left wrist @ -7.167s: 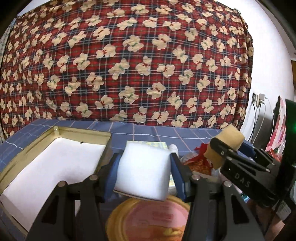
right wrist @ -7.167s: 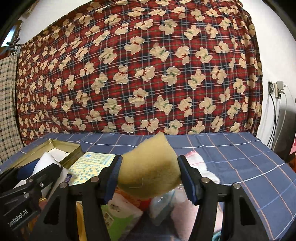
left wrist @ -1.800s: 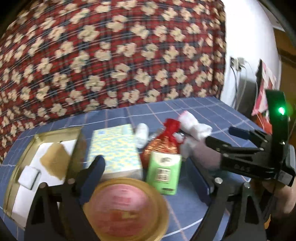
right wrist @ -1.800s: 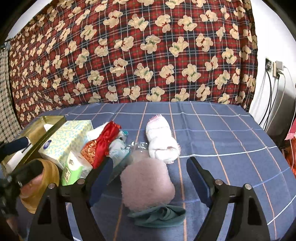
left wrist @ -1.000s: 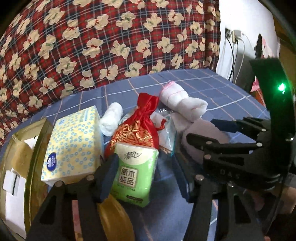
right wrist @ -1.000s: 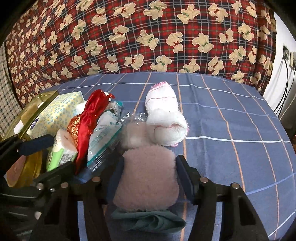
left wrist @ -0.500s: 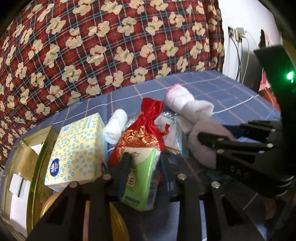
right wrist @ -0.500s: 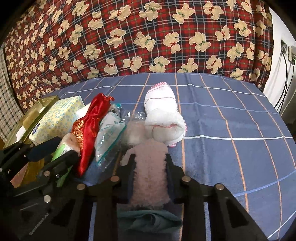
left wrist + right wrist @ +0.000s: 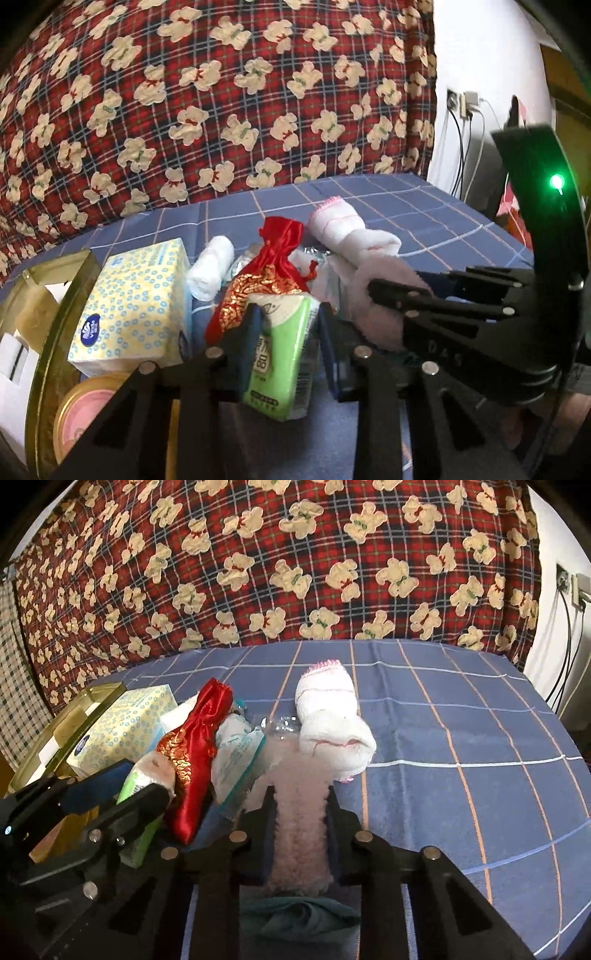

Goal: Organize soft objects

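The tissue box [image 9: 133, 302] lies left of the pouch [image 9: 271, 273], apparently touching the tin [image 9: 55, 295].

The right tool [image 9: 391, 291] reads "DAS"; the green tissue pack [image 9: 280, 354] shows "80".

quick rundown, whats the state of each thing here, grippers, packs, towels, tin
left hand-held gripper: shut on the green tissue pack
green tissue pack: squeezed between the pads
right hand-held gripper: shut on the pink fluffy cloth
pink fluffy cloth: pinched narrow
white rolled towel: rolled, lying free on the blue cloth
red satin pouch: tied shut, leaning in the pile
gold tin: open, pieces inside
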The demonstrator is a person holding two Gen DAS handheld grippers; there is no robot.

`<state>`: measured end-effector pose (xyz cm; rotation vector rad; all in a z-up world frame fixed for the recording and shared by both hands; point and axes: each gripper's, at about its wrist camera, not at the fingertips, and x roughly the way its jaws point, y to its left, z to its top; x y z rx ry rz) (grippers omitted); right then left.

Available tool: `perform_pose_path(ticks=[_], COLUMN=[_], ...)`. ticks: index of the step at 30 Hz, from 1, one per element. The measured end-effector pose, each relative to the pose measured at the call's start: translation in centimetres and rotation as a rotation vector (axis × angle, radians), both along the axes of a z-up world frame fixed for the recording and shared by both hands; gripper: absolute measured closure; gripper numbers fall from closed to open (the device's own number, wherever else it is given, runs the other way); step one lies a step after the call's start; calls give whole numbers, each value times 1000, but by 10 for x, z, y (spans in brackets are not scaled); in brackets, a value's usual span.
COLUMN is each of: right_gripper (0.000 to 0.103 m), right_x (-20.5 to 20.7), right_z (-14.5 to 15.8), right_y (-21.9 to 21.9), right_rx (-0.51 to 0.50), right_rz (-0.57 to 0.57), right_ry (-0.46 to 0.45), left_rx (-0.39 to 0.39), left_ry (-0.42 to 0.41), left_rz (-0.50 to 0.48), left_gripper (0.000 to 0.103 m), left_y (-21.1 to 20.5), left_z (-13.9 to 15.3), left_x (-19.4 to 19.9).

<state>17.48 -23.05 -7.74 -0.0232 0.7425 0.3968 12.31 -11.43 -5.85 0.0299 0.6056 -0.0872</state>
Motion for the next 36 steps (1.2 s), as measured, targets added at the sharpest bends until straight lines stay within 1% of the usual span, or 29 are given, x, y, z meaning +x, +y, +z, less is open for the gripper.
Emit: perform_pose_path(ticks=[6, 11, 15, 22, 26, 36], right_gripper=[79, 79, 79, 79, 79, 79], right_x=[-8, -12, -19, -27, -29, -43], right_z=[8, 12, 16, 21, 22, 28], right_y=[-3, -2, 1, 2, 0, -5], right_rx=[25, 38, 23, 13, 20, 36], right_rz=[-9, -8, -21, -28, -37, -60], right_ry=[-58, -90, -131, -187, -204, -285], left_rx=[-36, -46, -54, -40, -56, -77], left_ry=[-47, -63, -88, -129, -137, -172], left_rz=[8, 17, 22, 31, 36, 50], left_gripper=[73, 73, 73, 73, 73, 73], left_y=[7, 8, 10, 10, 13, 18], left_z=[4, 6, 9, 12, 13, 15], left_x=[-5, -7, -10, -17, -19, -24])
